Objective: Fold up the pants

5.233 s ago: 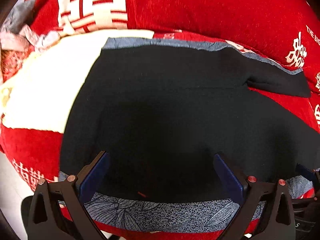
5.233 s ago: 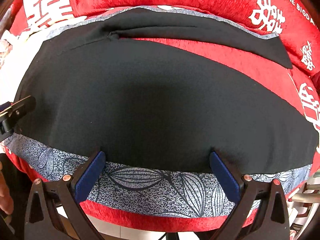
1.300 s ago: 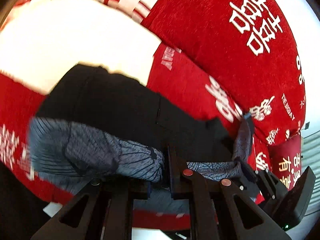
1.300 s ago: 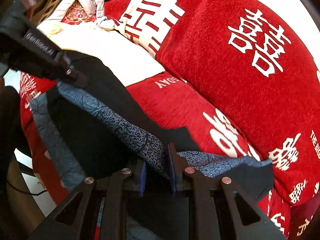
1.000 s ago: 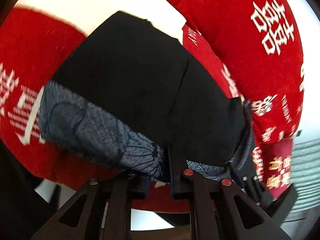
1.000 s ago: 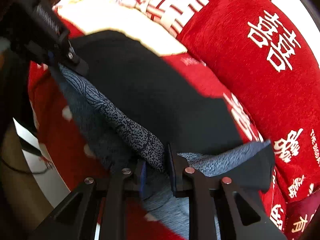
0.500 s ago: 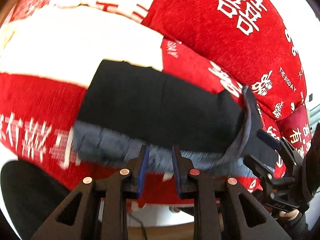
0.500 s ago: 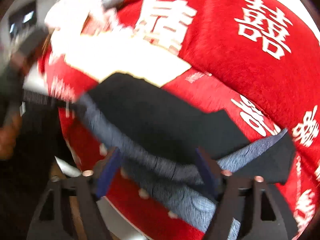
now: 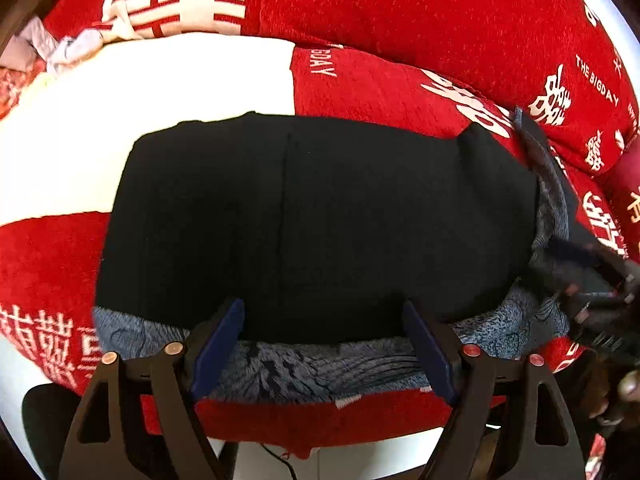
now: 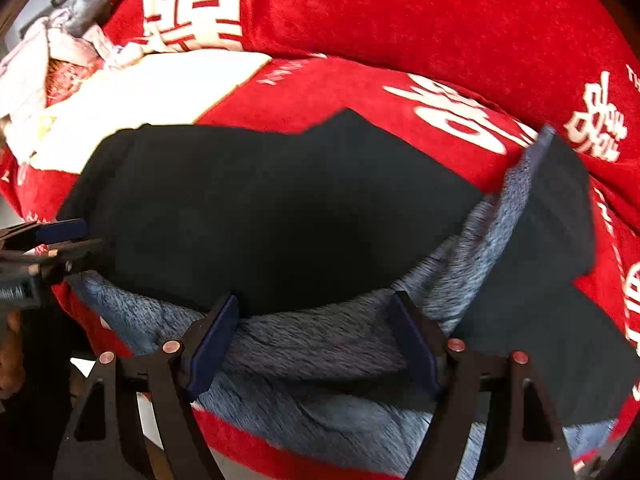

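Pants [image 9: 320, 216] lie folded into a broad black block on a red blanket [image 9: 380, 92] printed with white characters, the grey patterned lining [image 9: 312, 364] showing along the near edge and curling up at the right end. In the right wrist view that lining is blurred, and a black flap sticks out to the right beyond it. Left tongs [image 9: 320, 344] hang over the near edge of the pants — jaws just sprung apart, blue pads spread wide, nothing pinched between them. Right tongs [image 10: 312, 336] stand likewise spread above the lining, pressing on no cloth. A white panel [image 9: 160, 92] of the blanket lies behind the pants to the left; crumpled pale clothes [image 10: 60, 40] sit at the far left corner.
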The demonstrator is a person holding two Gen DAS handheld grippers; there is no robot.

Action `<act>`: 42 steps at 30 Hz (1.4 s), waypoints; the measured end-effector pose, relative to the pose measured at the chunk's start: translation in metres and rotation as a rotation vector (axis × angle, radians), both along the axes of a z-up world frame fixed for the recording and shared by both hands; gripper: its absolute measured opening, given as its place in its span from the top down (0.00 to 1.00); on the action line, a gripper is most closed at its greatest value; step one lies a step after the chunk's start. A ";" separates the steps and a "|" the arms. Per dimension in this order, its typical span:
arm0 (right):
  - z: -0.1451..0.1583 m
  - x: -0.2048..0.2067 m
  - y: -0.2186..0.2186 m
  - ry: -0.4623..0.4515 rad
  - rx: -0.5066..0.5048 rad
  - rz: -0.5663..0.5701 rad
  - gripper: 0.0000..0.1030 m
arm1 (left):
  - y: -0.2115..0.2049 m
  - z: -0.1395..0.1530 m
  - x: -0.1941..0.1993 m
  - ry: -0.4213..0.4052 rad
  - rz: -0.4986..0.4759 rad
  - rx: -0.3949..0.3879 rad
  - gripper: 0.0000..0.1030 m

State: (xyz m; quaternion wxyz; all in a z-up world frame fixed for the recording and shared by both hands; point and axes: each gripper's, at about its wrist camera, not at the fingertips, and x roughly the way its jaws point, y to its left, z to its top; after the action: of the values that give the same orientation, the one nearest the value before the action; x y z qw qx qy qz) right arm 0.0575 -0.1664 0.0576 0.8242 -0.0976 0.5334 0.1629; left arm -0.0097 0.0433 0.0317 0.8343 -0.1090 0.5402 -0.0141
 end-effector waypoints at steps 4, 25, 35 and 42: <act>0.025 0.030 0.002 -0.055 0.080 -0.048 0.21 | 0.000 0.007 0.011 -0.029 0.036 -0.027 0.19; 0.014 0.145 -0.073 -0.043 -0.078 -0.493 0.12 | -0.046 -0.010 0.020 0.042 -0.052 0.127 0.03; 0.007 0.176 -0.132 0.058 -0.017 -0.592 0.12 | -0.080 0.002 0.118 0.139 -0.059 0.223 0.03; 0.014 0.161 -0.166 -0.020 -0.060 -0.574 0.12 | -0.136 -0.011 0.191 0.168 -0.141 0.301 0.03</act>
State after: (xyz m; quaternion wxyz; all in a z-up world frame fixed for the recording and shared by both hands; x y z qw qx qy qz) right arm 0.2189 -0.3320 0.0712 0.8387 0.0313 0.5355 -0.0940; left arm 0.1811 -0.0927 0.0209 0.7900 0.0544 0.6104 0.0176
